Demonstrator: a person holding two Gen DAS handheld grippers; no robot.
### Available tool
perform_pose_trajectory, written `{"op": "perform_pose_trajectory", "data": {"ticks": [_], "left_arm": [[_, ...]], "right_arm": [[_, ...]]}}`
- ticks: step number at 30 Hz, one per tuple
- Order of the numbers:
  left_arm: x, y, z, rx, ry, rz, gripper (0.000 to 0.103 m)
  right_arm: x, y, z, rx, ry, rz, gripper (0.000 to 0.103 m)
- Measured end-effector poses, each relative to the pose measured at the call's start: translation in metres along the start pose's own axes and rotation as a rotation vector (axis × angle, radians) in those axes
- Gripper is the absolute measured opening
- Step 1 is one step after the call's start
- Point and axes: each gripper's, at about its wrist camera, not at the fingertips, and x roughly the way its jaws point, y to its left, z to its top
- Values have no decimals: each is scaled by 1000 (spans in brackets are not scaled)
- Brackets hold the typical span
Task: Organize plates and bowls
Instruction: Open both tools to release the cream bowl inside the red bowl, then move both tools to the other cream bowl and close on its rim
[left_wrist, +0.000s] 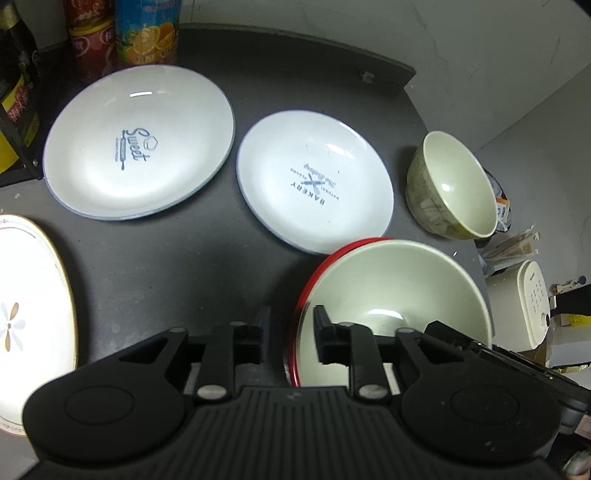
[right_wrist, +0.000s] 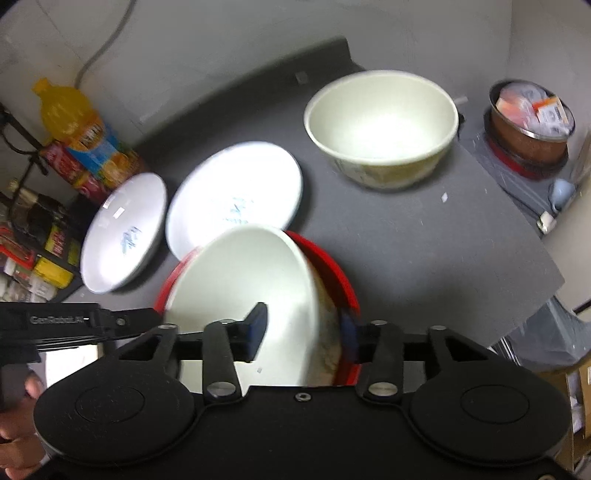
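Observation:
A red bowl (left_wrist: 314, 273) stands at the near right of the dark table (left_wrist: 166, 266), with a cream bowl (left_wrist: 399, 288) inside it. My left gripper (left_wrist: 291, 332) is shut on the red bowl's near rim, one finger outside and one inside. My right gripper (right_wrist: 304, 328) is shut on the wall of the cream bowl (right_wrist: 240, 280), which tilts inside the red bowl (right_wrist: 332, 266). Two white plates lie flat beyond: a "Sweet" plate (left_wrist: 136, 144) and a "Bakery" plate (left_wrist: 314, 184). A speckled deep bowl (left_wrist: 454, 184) stands at the right edge.
A gold-rimmed oval plate (left_wrist: 33, 314) lies at the near left. Juice and drink bottles (left_wrist: 147, 33) and a black rack (left_wrist: 18, 129) crowd the back left. Off the table's right edge are a white rice cooker (left_wrist: 528, 302) and a pot of packets (right_wrist: 528, 122).

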Motion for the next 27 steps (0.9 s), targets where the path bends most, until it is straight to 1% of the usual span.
{"op": "perform_pose_trajectory", "data": {"ticks": [1, 2, 3, 5, 11, 16, 18, 22, 24, 27], "left_arm": [[-3, -1, 1, 3, -9, -1, 30], [-6, -2, 1, 8, -19, 0, 33], [-9, -3, 2, 15, -29, 1, 37], [-14, -7, 3, 25, -44, 1, 40], [-21, -23, 10, 59, -71, -4, 50], [-18, -41, 18, 94, -87, -4, 56], [-16, -49, 22, 103, -90, -11, 59], [-10, -66, 28, 118, -98, -13, 66], [-7, -74, 31, 126, -101, -8, 69], [-1, -86, 35, 133, -104, -11, 70]], "right_arm": [[-4, 2, 1, -10, -9, -2, 54], [-8, 4, 1, -19, -18, -13, 60], [-12, 5, 1, -27, -31, -15, 61], [-17, 5, 1, -32, -46, -3, 60], [-28, -10, 4, 9, -84, 0, 61], [-33, -28, 12, 44, -131, -3, 72], [-35, -35, 16, 59, -145, -6, 79], [-35, -46, 25, 66, -158, -10, 82], [-34, -53, 30, 77, -164, -3, 90], [-34, -62, 36, 86, -170, 3, 95]]}}
